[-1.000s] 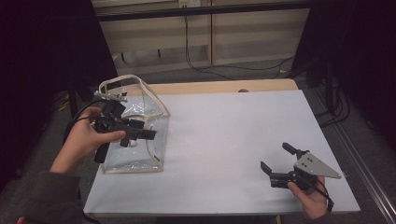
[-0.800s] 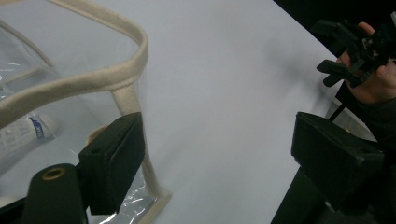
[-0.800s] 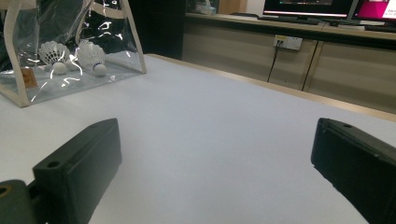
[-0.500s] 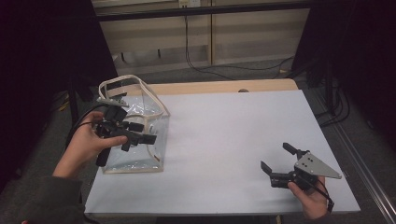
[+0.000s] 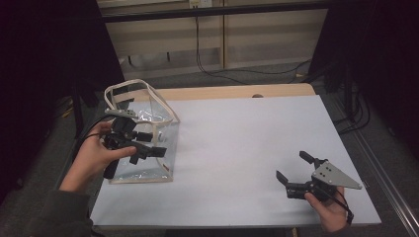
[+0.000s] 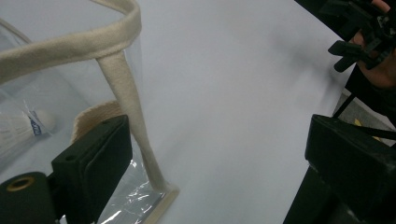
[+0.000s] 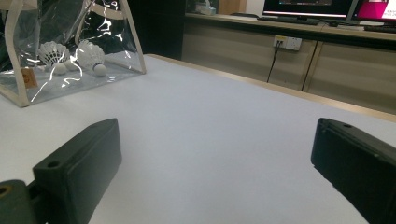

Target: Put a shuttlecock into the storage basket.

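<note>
Jaws of the left tool (image 5: 148, 143) have just been opening, and beside the 2 earlier high-view pictures the hand has eased slightly nearer, at the near right corner of the clear bag (image 5: 143, 170). In the left tool's own view the jaws stand wide, the cream strap (image 6: 126, 100) running down the bag's corner just beside the left pad, with nothing pinched between them. My reading: the bag has been let go and now stands by itself, so the placing step looks finished. The bag sits upright at the left of the white tabletop (image 5: 237, 148), and 2 shuttlecocks (image 7: 74, 56) lie inside on its floor. The right tool (image 5: 295, 171) rests well apart at the near right, jaws spread wide over bare tabletop, holding nothing.
</note>
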Demonstrator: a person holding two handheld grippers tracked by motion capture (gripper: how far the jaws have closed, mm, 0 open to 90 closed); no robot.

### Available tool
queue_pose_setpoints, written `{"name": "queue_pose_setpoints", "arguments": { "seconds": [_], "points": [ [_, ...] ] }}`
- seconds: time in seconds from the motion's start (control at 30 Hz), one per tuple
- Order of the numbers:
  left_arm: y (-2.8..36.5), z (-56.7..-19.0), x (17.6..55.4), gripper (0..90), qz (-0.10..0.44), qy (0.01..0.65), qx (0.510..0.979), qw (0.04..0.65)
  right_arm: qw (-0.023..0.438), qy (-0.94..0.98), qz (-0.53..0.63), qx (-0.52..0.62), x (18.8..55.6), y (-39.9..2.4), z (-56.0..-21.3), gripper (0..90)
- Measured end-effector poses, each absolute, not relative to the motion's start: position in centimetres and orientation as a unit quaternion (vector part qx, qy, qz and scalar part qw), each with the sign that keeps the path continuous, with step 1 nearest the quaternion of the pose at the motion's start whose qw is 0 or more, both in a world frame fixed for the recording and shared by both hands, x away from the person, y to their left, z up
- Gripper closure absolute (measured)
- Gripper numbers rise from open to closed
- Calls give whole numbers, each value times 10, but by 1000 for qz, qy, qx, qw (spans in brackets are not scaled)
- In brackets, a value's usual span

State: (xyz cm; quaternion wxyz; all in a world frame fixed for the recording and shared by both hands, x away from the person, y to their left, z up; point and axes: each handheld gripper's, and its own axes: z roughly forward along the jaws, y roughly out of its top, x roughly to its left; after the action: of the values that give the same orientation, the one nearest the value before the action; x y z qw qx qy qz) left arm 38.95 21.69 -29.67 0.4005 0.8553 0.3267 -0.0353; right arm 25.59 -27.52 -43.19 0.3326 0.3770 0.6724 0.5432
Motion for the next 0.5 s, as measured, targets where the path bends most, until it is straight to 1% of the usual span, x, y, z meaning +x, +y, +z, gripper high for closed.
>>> {"name": "queue_pose_setpoints", "arguments": {
  "seconds": [0.5],
  "points": [
    [217,-312,384,52,-32,300,868,395,332,673,542,377,255,-275,-432,17]
  ]
}}
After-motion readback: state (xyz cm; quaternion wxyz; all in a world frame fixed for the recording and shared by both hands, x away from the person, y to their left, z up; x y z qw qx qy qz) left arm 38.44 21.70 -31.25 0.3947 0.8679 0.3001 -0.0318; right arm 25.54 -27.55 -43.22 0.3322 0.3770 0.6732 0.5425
